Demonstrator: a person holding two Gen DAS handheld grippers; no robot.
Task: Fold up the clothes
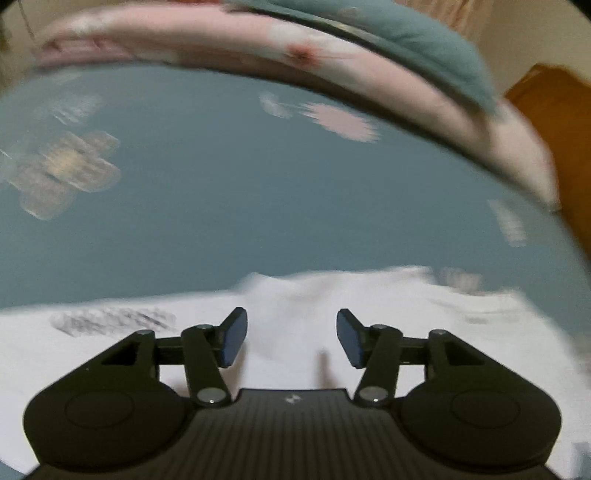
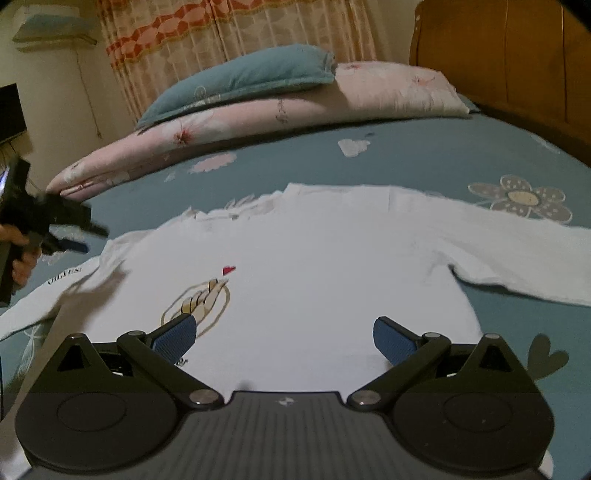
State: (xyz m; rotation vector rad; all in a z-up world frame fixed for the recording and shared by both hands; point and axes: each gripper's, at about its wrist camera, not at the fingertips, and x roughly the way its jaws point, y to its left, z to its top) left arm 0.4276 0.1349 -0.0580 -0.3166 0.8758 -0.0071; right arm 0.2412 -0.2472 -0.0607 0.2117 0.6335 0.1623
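A white long-sleeved shirt point(image 2: 314, 251) lies flat on the bed, front up, with a drawn hand and a small red heart point(image 2: 229, 270) on its chest. One sleeve point(image 2: 517, 258) stretches right; the other, lettered sleeve point(image 2: 55, 284) runs to the lower left. My right gripper point(image 2: 284, 339) hangs open over the shirt's lower body, with nothing between its blue pads. A hand point(image 2: 20, 262) holds my left gripper point(image 2: 90, 239) above the lettered sleeve's shoulder. In the blurred left wrist view, the left gripper point(image 1: 291, 339) is open over white shirt cloth point(image 1: 295, 295) and holds nothing.
The bed has a blue sheet point(image 2: 424, 155) printed with flowers. A folded pink quilt point(image 2: 277, 110) and a teal pillow point(image 2: 240, 81) lie along its far side. A wooden headboard point(image 2: 498, 62) stands at the right, curtains point(image 2: 221, 29) behind.
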